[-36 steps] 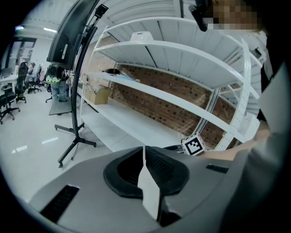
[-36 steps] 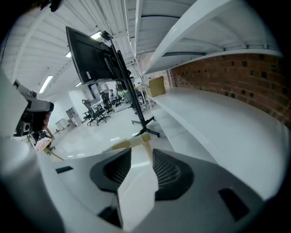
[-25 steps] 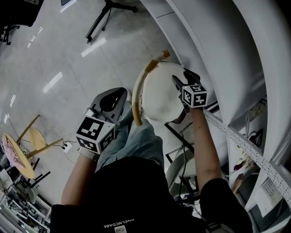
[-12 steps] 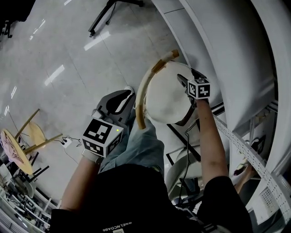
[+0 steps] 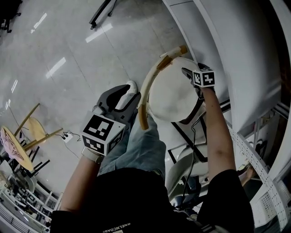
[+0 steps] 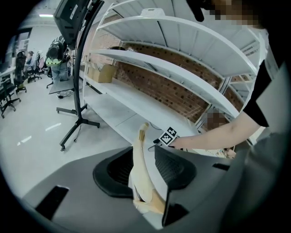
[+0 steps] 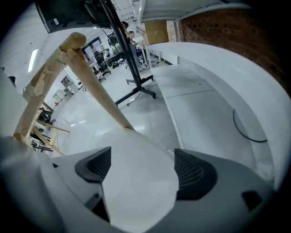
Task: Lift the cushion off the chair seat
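Observation:
A round white cushion (image 5: 170,98) lies on a chair seat with a curved wooden back rail (image 5: 148,91). My right gripper (image 5: 187,73) reaches over the cushion's far right edge. In the right gripper view the cushion (image 7: 136,182) fills the gap between the jaws of this gripper (image 7: 143,166), which are opening, the pads not pressing. My left gripper (image 5: 122,94) sits at the rail's lower end. In the left gripper view the rail (image 6: 140,168) stands between the opening jaws with a gap at each side.
White curved shelving (image 5: 227,54) runs close along the right, with a cable (image 7: 245,132) on its lowest shelf. A black stand's feet (image 5: 102,13) rest on the glossy floor at the top. A wooden stool (image 5: 32,136) stands far left. Black frame parts (image 5: 182,136) lie under the seat.
The seat, its rail and the right gripper have sunk away from the head camera towards the floor. The left gripper has sunk a little too.

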`<state>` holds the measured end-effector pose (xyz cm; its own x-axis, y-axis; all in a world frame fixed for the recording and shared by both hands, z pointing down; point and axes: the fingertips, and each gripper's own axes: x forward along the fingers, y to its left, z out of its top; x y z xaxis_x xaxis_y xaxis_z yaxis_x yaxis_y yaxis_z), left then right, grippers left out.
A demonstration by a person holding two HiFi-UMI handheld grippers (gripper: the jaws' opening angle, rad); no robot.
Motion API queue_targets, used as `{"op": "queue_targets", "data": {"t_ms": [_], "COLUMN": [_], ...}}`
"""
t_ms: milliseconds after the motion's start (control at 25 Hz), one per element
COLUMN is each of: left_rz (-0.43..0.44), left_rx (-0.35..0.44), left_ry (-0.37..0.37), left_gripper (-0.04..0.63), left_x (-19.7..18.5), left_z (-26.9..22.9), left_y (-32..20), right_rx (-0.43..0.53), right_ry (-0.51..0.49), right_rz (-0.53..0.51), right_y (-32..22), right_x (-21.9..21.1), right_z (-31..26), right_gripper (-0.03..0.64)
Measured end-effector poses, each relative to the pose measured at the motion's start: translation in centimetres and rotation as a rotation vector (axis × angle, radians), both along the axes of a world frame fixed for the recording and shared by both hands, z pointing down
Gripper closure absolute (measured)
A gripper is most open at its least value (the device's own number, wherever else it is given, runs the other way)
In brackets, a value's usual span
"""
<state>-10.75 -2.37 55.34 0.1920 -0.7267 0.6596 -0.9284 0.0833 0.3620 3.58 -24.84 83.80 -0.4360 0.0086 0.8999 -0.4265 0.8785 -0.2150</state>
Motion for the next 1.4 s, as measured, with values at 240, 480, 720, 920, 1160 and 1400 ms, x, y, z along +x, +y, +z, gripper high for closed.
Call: {"op": "queue_targets", "data": {"t_ms": [240,480,720,920,1160,1400], "left_rz": [-0.01,-0.001,0.001,-0.009,-0.033,-0.036], "left_rx": [-0.039,-0.058,-0.082,-0.098,-0.102,-0.096], "left_ry": [0.035,0.034,0.033,0.034,0.04,0.047], "left_gripper": [0.446,0.445,0.445,0.445,0.445,0.445], "left_x": [-0.3,-0.5,-1.0,-1.1,-1.5,-0.8], "left_z": [1.4,2.5,3.4,4.6,5.2,4.4], "left_y": [0.5,1.4,2.3,2.5,2.4,2.5], "right_rx": [0.006,-0.022,-0.032,-0.065,-0.098,-0.084], "right_ry": [0.076,0.109,0.133,0.137,0.131,0.138], "right_rz": [-0.04,-0.047,-0.046,-0.036,-0.034,-0.012], "right_y": [-1.4,-2.1,-2.5,-2.4,-2.6,-2.3], "right_x": [0.6,0.6,0.2,0.5,0.5,1.2], "right_z": [2.8,4.9,6.4,7.8,8.3,7.2], "right_gripper": [0.196,0.195,0.195,0.196,0.198,0.242]}}
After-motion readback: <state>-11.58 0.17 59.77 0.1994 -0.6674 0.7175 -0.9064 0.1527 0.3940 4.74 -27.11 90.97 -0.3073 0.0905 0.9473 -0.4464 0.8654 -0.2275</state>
